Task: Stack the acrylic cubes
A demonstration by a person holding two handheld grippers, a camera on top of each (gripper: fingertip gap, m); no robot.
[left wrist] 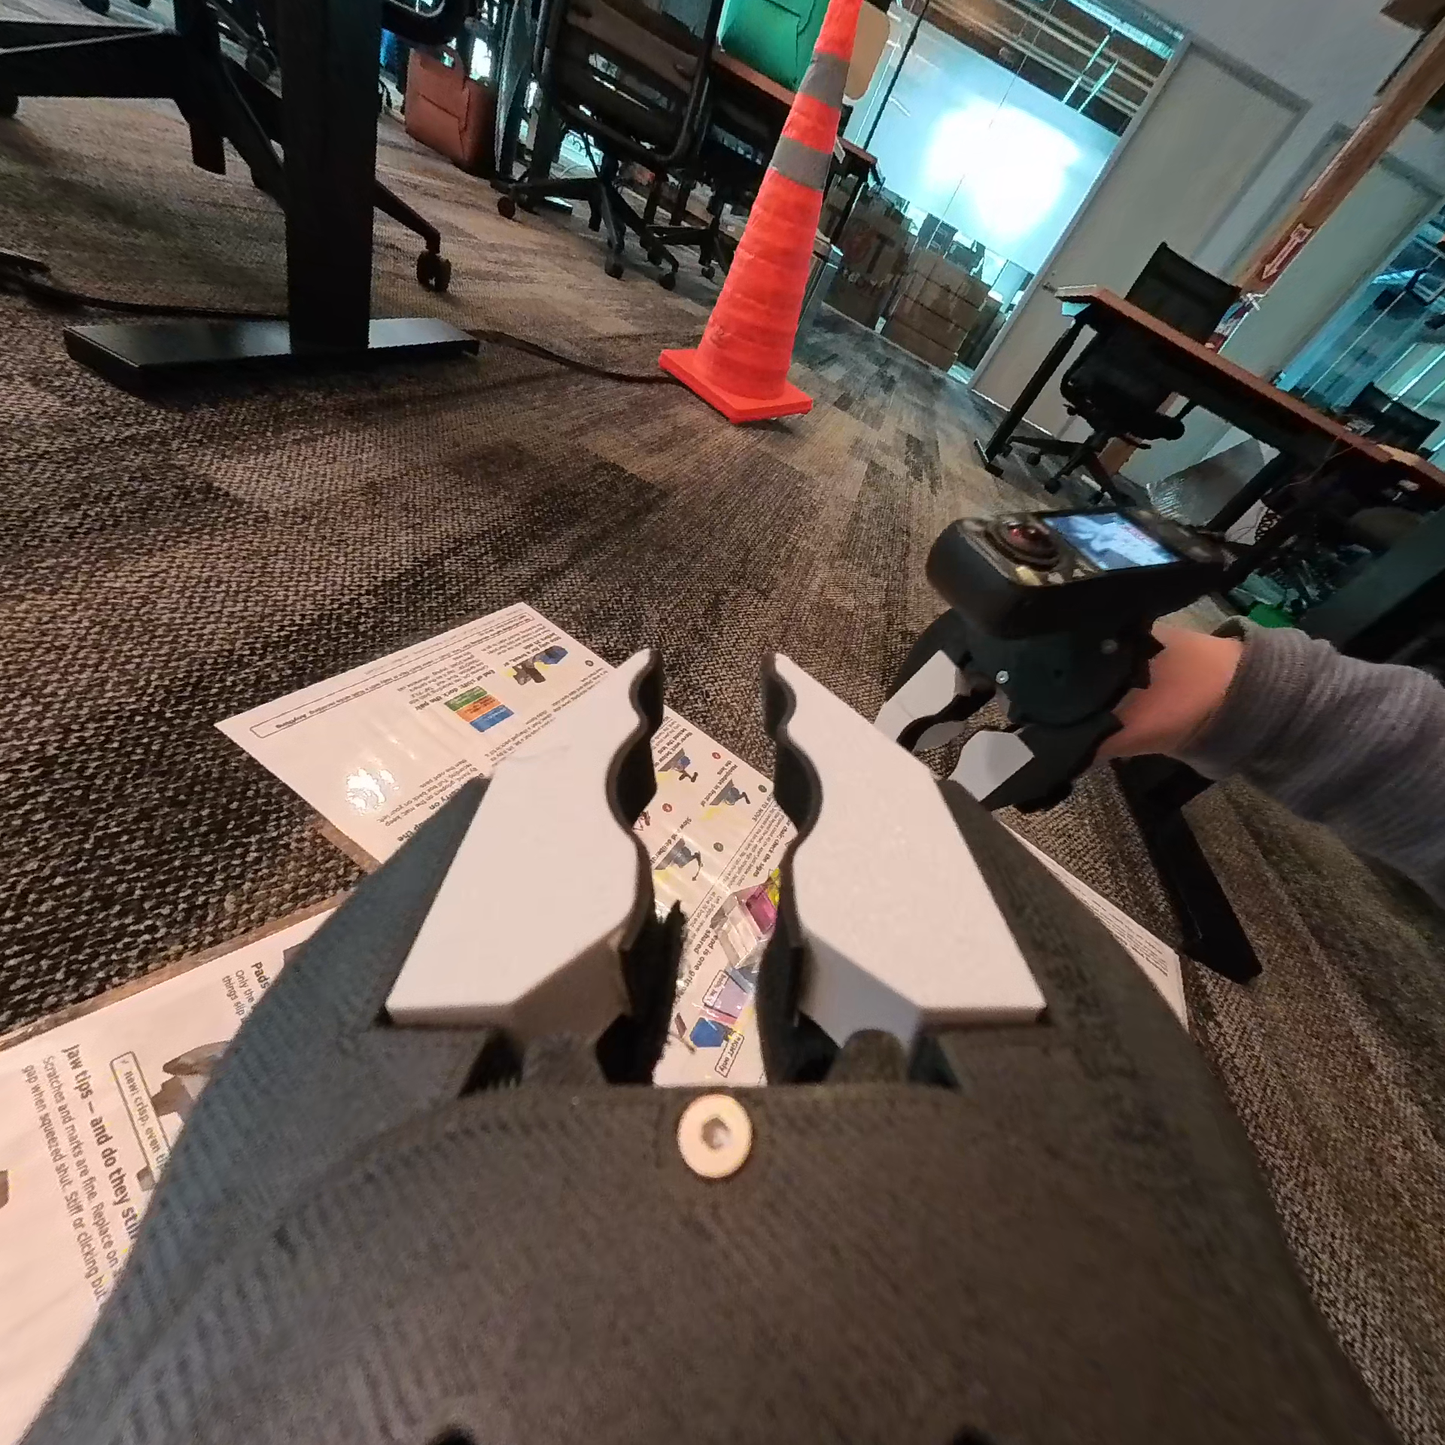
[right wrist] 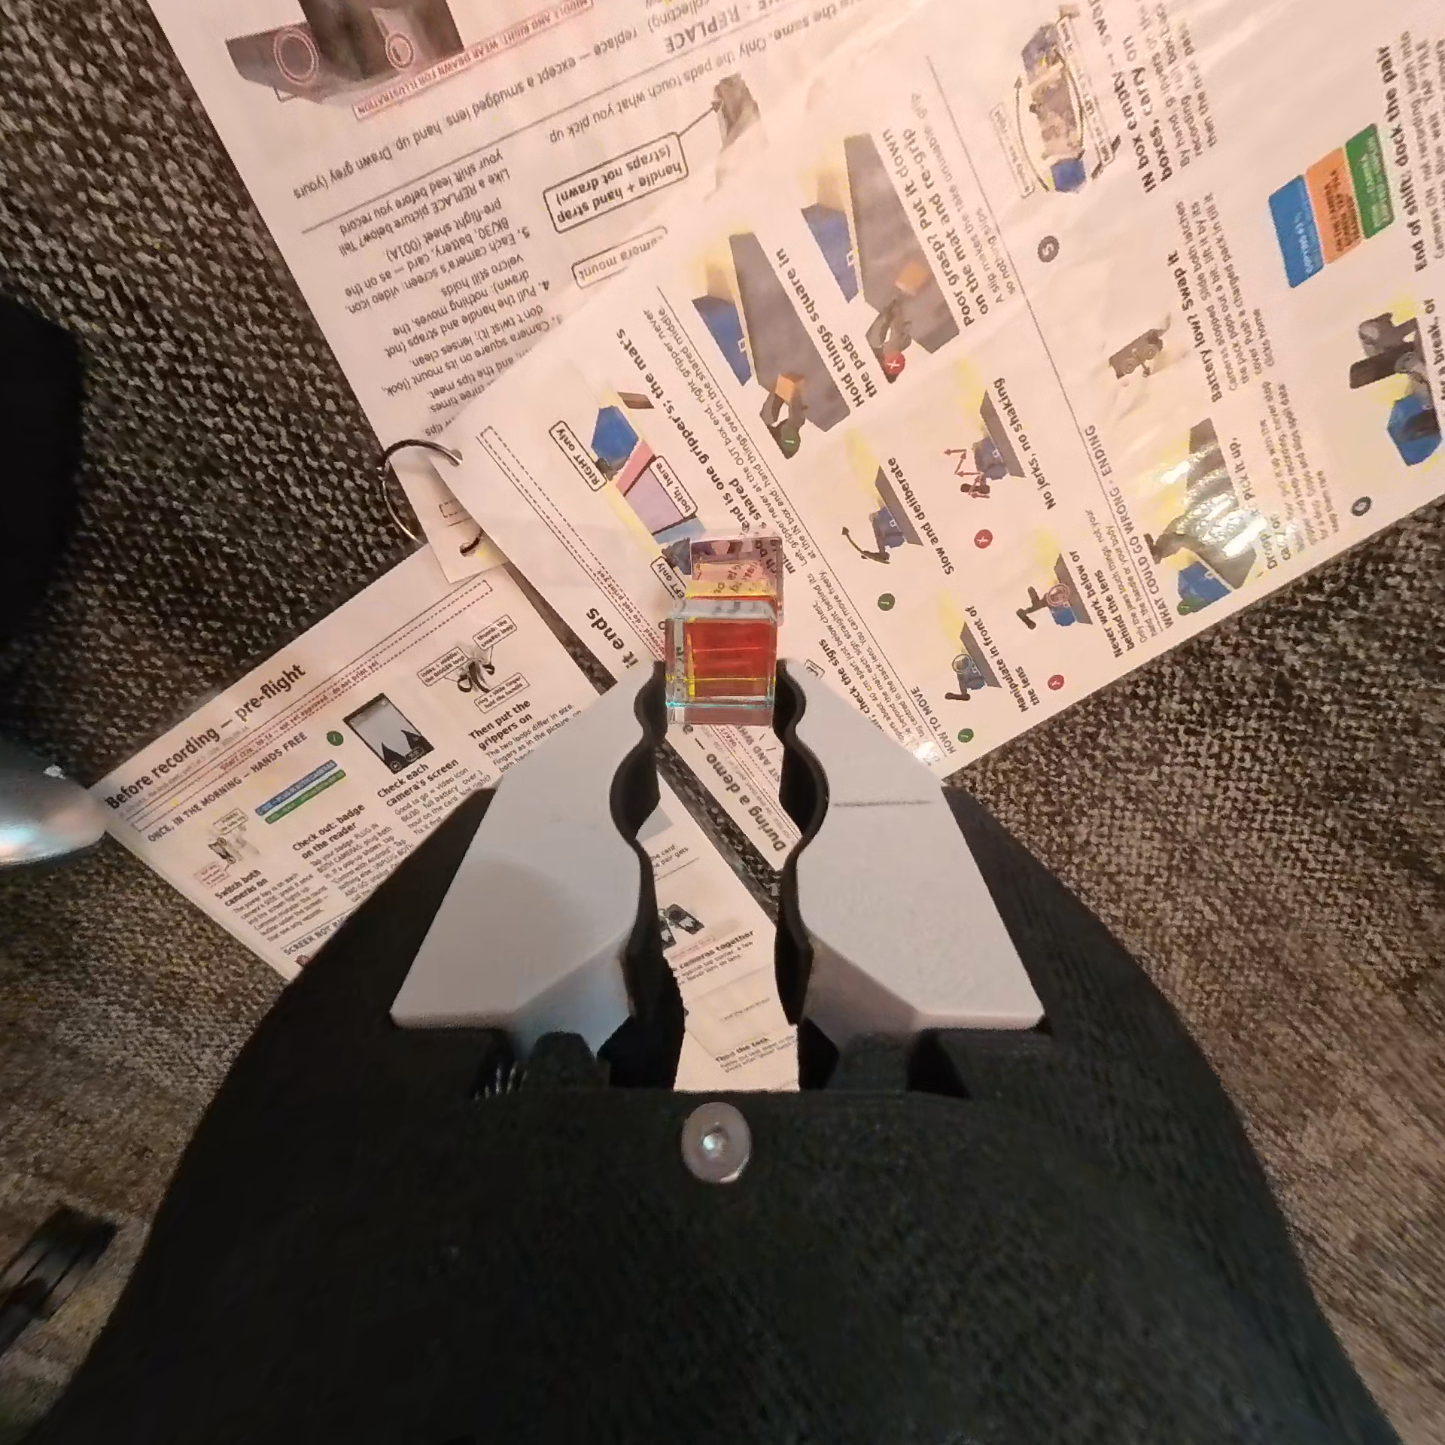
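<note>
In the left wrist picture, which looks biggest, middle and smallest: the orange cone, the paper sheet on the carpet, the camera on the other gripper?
1. Orange cone, though it stands farthest off.
2. Paper sheet, partly hidden behind the fingers.
3. Camera, nearer than the cone, so truly smaller.

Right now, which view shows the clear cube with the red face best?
The right wrist view: the cube sits sharp and unobstructed between the right gripper's fingers. The left wrist view shows only a clear pink-and-yellow sliver past its own fingers, which may not be the same cube.
</note>
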